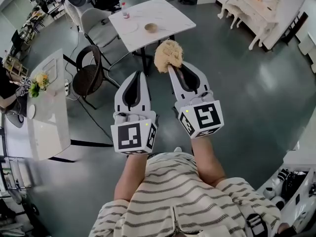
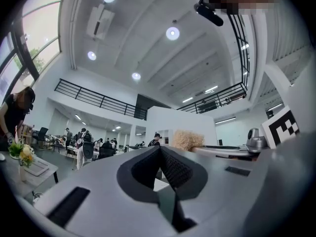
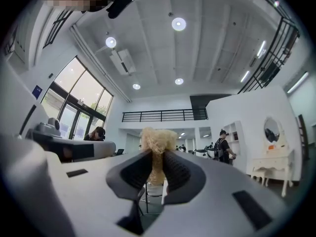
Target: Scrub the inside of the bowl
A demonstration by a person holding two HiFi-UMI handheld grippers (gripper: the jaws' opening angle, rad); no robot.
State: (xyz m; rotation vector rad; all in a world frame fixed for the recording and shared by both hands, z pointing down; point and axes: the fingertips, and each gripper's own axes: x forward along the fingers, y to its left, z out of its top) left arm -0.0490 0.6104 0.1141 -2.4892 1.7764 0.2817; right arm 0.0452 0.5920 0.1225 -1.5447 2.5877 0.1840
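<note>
Flooring (image 1: 256, 93) of smooth grey is running across the whole open hall in the head view. At the far left a pale table (image 1: 49, 117) is carrying a bunch of flowers (image 1: 37, 82). Right of it a dark chair (image 1: 89, 75) and a grey chair (image 1: 98, 26) are standing beside a white table (image 1: 163, 19). The bowl (image 1: 151, 27) is sitting upright on that white table, near a small container (image 1: 125, 11), and it is lying well apart from both grippers, out ahead of them.

Lower down, the left gripper (image 1: 137, 75) is hanging over the bare floor with its jaws pressed together on nothing; its own view is showing the ribbed pads meeting with no gap. Just to its right the right gripper (image 1: 172, 69) is clamping a straw-coloured scrubber (image 1: 168, 55), whose fluffy head is sticking out past the jaw tips. In the right gripper view that scrubber (image 3: 157, 142) is standing pinched between both pads. At the far right a white dressing table (image 1: 252, 6) is standing on curved legs.

Both gripper views are tilting upward at a high white ceiling (image 2: 148, 28) and a dark balcony rail (image 2: 98, 100).

Counting in the head view: three tables including the dressing table, two chairs by the white table, one bowl, one scrubber and two grippers. Counting in the left gripper view: four round lamps (image 2: 172, 32) are glowing overhead
</note>
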